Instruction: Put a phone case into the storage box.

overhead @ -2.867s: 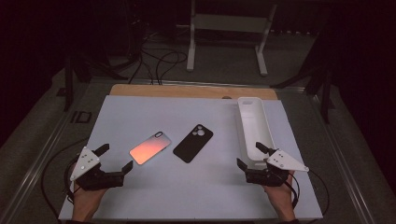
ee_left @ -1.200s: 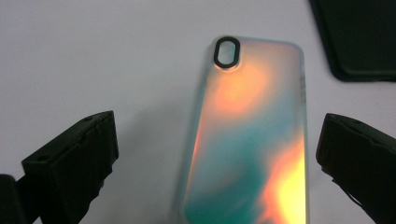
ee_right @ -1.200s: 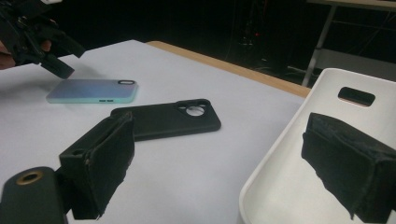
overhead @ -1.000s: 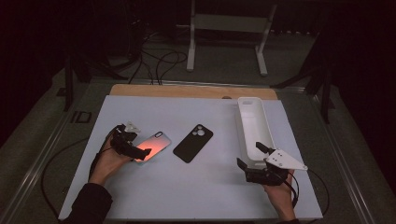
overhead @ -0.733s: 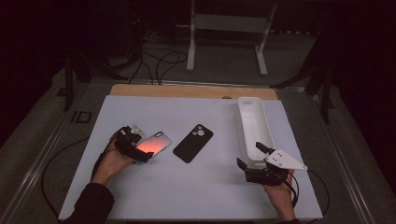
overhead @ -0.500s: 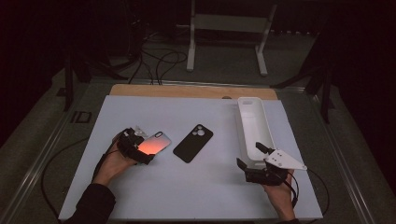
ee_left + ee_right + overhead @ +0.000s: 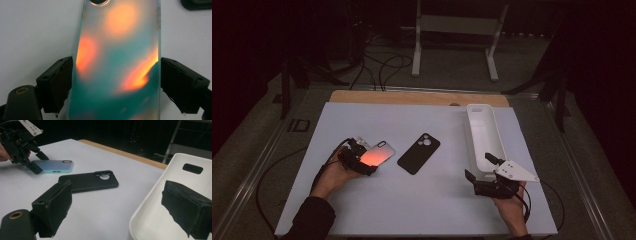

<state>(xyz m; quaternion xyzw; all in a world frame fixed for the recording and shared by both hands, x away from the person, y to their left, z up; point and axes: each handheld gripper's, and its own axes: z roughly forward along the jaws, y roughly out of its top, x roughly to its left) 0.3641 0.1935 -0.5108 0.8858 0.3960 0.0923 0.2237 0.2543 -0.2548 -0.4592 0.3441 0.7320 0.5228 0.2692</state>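
- Since the earliest picture, where both my grippers rested at the near edge of the white table (image 7: 422, 210), my left gripper (image 7: 362, 161) has travelled out to the iridescent phone case with the orange-and-teal sheen (image 7: 376, 153) and straddled its near end; my right gripper (image 7: 484, 176) has not budged.
- Nearest to me on the left, that iridescent case lies flat on the table, its camera cut-out pointing away from me. In the left gripper view the case (image 7: 117, 65) sits between my two black jaws, which have just been closing in on it. The left pad looks to be at the case's edge, but a thin gap shows at the right one, so I would not call it clamped yet.
- To the right of the iridescent case, near but apart, lies the matt black phone case (image 7: 419, 153), untouched.
- Well to the right of the iridescent case, my right gripper waits with its jaws wide apart and nothing between them, at the near end of the long white plastic tray (image 7: 482, 131).
- My reading: I am at the grasp step on the iridescent case. Next, I should finish the squeeze evenly on both long edges before lifting, since the slick shell could skid or tilt.
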